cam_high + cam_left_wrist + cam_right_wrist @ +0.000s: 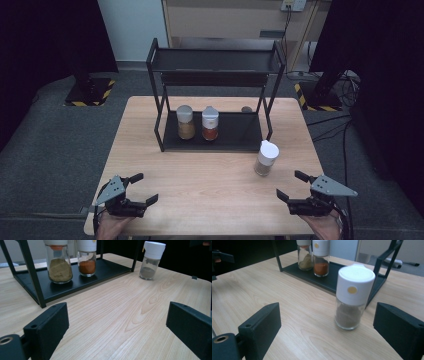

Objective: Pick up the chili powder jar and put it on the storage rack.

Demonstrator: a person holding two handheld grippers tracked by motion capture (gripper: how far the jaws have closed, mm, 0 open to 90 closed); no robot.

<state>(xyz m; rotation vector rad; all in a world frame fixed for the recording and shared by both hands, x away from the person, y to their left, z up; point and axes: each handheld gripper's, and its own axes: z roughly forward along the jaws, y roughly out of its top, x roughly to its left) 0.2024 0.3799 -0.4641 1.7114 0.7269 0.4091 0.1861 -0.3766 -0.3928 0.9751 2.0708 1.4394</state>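
Both tongs, my left tongs (pixel 140 188) and right tongs (pixel 292 186), gape empty at the bench's (pixel 210 185) near corners, flanking the black rack (pixel 215 140) while my right lines up on the white-capped jar (pixel 266 158) by the rack's right foot.

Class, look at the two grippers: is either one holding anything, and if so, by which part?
Nothing is held. Both the left gripper and the right gripper are open, and the spice jar stands free on the table.
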